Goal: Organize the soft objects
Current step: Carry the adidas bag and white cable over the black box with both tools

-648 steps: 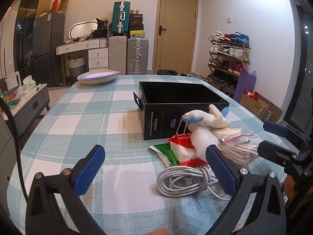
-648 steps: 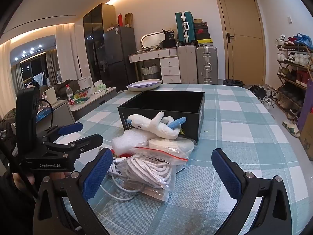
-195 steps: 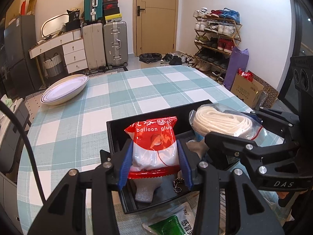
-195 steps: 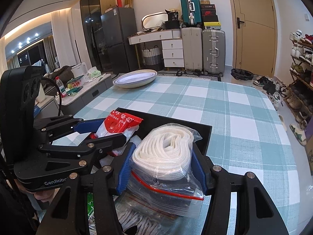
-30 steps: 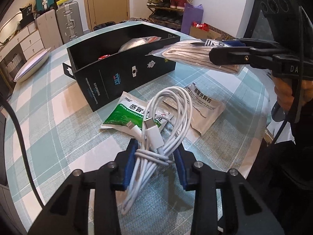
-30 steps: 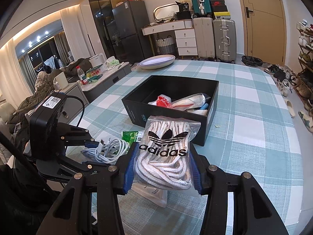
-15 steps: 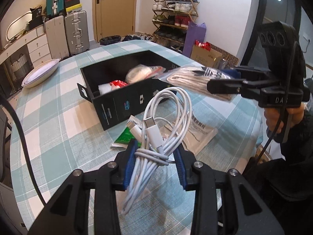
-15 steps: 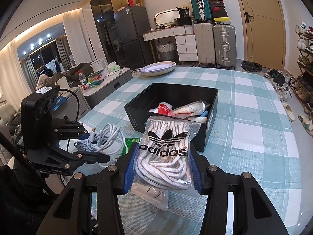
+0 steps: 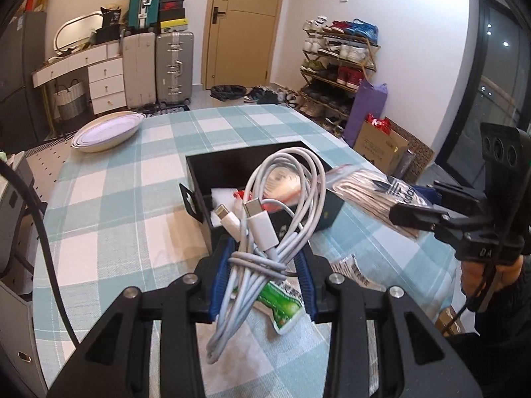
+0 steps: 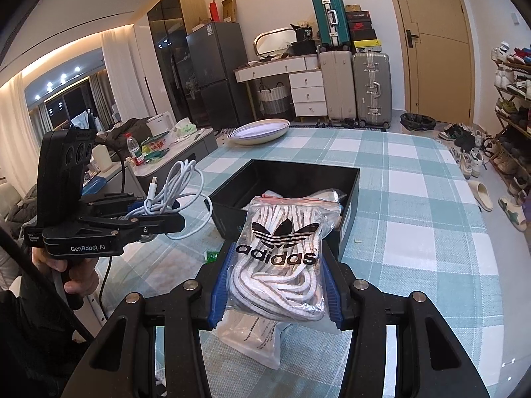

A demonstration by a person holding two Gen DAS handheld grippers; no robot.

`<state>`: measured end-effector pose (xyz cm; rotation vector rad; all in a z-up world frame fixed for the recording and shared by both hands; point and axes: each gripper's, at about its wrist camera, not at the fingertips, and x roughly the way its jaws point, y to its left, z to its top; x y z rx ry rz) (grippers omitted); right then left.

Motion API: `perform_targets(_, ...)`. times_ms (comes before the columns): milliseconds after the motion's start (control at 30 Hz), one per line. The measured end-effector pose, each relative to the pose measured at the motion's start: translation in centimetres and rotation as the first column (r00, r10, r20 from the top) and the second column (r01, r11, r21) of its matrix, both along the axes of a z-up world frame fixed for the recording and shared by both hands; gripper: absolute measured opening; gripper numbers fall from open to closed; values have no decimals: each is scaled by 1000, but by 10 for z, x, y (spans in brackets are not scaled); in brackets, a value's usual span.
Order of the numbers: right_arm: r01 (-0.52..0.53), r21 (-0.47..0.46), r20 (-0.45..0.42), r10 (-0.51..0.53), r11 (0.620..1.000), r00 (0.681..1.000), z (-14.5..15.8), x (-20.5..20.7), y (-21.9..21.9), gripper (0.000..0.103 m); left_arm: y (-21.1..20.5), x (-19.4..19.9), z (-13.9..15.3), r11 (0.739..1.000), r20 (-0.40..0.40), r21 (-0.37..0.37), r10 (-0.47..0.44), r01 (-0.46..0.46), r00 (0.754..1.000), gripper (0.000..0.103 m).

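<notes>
Left wrist view: the left tongs (image 9: 262,282) are clamped on a bundled white charging cable (image 9: 268,229), held up off the counter (image 9: 109,199) with its teal-and-white checked cloth. Under it lies a green sachet (image 9: 282,305). Right wrist view: the right tongs (image 10: 273,285) are clamped on a clear zip bag of white laces with a black adidas logo (image 10: 282,252), held in the air just in front of the open black cardboard box (image 10: 348,179), which already has some packets inside. Further back sits a white oval dish (image 10: 259,131).
</notes>
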<state>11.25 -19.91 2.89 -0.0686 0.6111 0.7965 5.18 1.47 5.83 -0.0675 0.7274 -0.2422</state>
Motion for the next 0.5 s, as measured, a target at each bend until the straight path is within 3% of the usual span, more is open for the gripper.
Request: perform_targets(500, 71, -48, 21, -70, 996, 997, 11, 26, 26, 48, -10, 51, 3, 997, 19, 43, 71, -72, 997, 36)
